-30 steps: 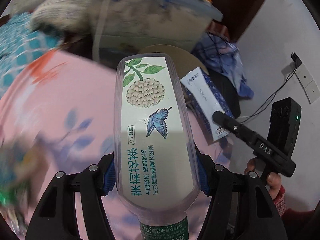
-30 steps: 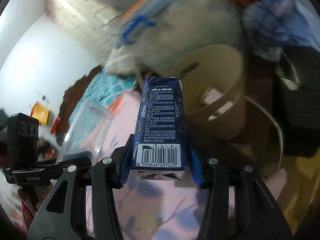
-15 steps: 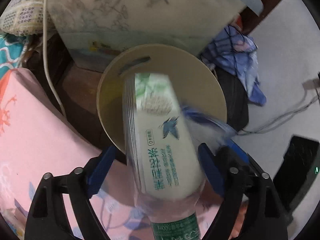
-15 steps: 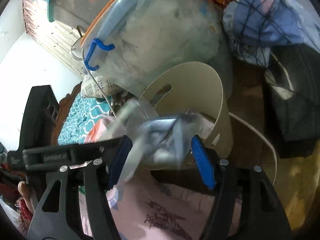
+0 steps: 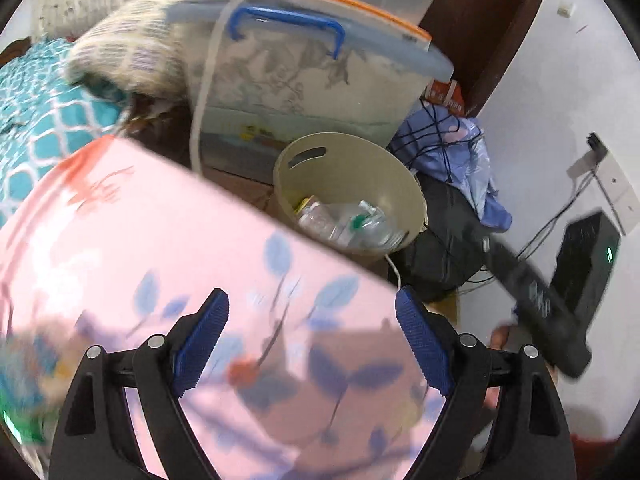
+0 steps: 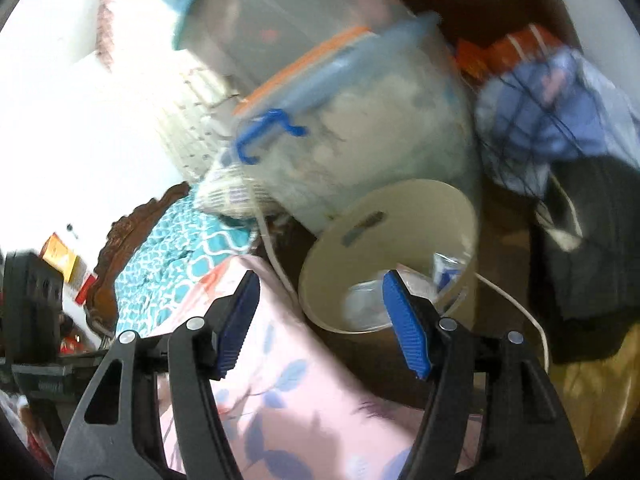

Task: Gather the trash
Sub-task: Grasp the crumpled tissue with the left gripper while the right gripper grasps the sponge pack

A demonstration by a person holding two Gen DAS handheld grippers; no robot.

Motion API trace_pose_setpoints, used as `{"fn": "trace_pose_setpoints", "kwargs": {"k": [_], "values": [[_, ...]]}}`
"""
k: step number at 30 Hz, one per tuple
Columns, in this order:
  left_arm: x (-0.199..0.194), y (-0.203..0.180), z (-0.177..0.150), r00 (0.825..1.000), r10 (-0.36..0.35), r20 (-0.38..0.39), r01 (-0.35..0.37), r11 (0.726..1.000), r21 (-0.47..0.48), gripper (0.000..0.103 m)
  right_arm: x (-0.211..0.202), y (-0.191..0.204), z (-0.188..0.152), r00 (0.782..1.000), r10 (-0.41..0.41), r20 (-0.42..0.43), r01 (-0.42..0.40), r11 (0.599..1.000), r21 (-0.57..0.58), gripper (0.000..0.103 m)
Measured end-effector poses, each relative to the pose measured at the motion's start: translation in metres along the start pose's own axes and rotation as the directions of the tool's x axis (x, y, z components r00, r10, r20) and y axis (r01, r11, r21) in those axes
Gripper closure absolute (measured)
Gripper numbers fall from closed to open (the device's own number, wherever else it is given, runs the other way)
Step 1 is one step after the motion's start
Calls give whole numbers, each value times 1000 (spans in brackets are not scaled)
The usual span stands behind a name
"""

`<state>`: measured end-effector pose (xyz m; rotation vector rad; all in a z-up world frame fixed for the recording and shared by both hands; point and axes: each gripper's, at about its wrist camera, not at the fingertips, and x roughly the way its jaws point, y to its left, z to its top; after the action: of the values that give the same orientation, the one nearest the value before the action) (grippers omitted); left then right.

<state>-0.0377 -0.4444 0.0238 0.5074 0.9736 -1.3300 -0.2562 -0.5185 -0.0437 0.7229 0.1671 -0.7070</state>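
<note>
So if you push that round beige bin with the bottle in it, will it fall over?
Probably it would slide or tip easily. The beige bin looks like thin plastic, so likely light. It holds only a clear plastic bottle and a few scraps, which add little weight. It widens toward the rim, so a push up high might tip it.

No text, label, brand, number or sign could be read in either view. In the left wrist view, the crumpled bottles (image 5: pixel 352 226) inside the beige bin (image 5: pixel 404 184) carried labels too blurred and too small to make out. The black bar of the other gripper (image 5: pixel 536 292), at the right, bore pale marks smeared by motion. In the right wrist view, the blue-and-white carton (image 6: pixel 446 274) in the bin showed no legible print.
</note>
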Motion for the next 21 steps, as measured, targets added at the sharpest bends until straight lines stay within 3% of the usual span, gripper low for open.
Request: {"fn": "trace_pose_setpoints", "kwargs": {"k": [5,7,10,14,18,21], "values": [[-63,58,-59,996,61,57,-54,992,-114,23,9,58,-18,991,105,-78,-113,988,-109,37],[-91,87,-80,989,119,87,-102,979,-179,23,21,88,-32,975,160,-157,-183,972,-146,37],[-134,132,-106,958,253,133,-206,933,-294,23,43,130,-53,930,223,-293,-282,943,-178,37],[-175,197,-127,896,427,122,-337,833,-439,23,88,182,-76,851,291,-437,-390,907,-156,28],[-175,233,-125,882,457,110,-353,799,-487,23,150,224,-87,818,267,-510,-387,911,-143,28],[-159,247,-117,897,434,86,-342,803,-488,23,189,241,-97,801,219,-557,-355,923,-147,28]]}}
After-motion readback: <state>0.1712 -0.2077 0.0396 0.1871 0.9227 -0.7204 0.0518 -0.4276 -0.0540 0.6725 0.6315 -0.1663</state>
